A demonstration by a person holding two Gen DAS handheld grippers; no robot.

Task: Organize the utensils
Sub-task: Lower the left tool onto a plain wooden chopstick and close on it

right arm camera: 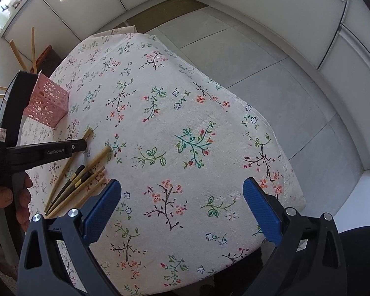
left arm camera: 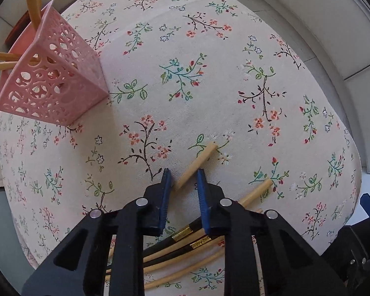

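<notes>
Partly complete: several chopsticks stand in pink holder (left arm camera: 54, 74). Left gripper (left arm camera: 182, 175), narrowly open, straddles one chopstick (left arm camera: 194, 165); more remain on surface (right arm camera: 185, 123). Right gripper (right arm camera: 182, 197) wide open, empty.

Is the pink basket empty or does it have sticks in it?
Not empty. The pink basket stands upright on the flowered tablecloth, and a few bamboo chopsticks poke out of its top.

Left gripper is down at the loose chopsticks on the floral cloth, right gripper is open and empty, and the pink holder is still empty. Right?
Not quite: the pink holder already has bamboo chopsticks standing in it, as the left wrist view shows. The left gripper at the loose chopsticks and the open, empty right gripper are correct.
</notes>
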